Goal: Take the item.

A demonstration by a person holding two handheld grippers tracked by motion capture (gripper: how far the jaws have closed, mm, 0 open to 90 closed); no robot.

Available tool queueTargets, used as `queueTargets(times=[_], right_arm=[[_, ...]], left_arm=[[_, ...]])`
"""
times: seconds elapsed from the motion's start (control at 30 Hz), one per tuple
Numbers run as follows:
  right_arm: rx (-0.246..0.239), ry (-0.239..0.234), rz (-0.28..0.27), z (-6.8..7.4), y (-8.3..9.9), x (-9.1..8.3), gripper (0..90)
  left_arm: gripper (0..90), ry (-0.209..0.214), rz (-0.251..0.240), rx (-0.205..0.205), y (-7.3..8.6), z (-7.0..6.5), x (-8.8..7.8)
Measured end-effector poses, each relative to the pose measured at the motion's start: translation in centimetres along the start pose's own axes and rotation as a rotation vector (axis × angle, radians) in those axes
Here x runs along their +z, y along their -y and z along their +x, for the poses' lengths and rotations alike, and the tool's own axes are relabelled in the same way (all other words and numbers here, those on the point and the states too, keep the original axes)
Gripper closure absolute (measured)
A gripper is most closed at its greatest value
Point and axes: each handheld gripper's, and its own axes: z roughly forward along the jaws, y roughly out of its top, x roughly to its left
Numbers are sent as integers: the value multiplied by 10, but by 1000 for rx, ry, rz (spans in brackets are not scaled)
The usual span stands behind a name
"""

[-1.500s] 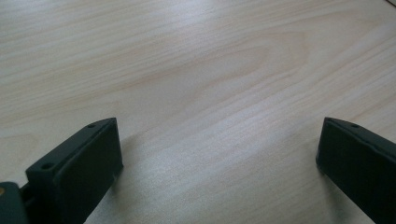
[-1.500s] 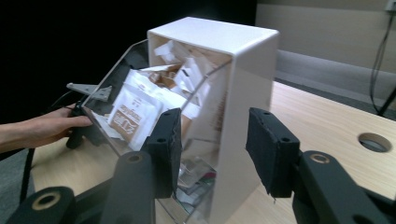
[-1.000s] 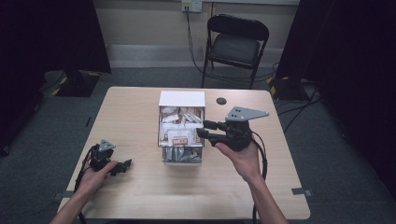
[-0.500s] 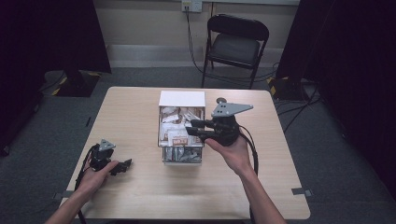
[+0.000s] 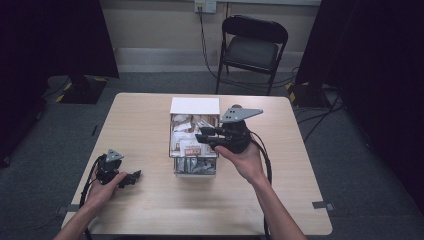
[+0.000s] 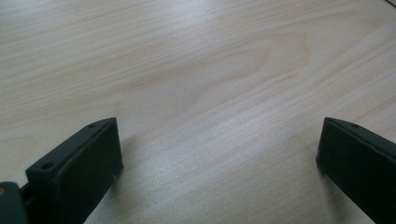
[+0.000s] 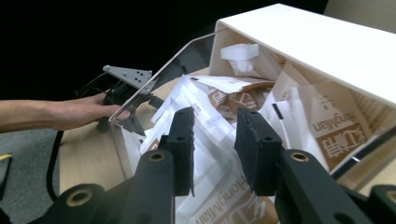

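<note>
Dim room, grey carpet, one folding chair (image 5: 254, 47) behind pale wood table (image 5: 150, 120). One clear box (image 5: 194, 136) of sachets (image 7: 219, 154) at table centre. My right gripper (image 5: 201, 136) over box, jaws just narrowing, small gap, nothing pinched. My left gripper (image 5: 134, 176) near front-left edge, jaws wide, empty.

The right gripper (image 5: 204, 135), black with a grey three-cornered plate on top, is held raised in the right hand (image 5: 245, 161), pointing toward nine o'clock. Its jaws have just been closing, a narrow gap left between them. The black left gripper (image 5: 135, 176), in the left hand (image 5: 102, 187), points toward three o'clock, jaws wide apart.
</note>
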Motion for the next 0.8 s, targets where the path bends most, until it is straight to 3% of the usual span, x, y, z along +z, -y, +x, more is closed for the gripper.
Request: queueTargets(times=[0.4,0.8], right_arm=[[-6,-40,63,2,1,5,732],[-6,-87,72,3,2,5,772]], left_arm=[[0,2,0,1,0,0,0],[0,2,0,0,0,0,0]])
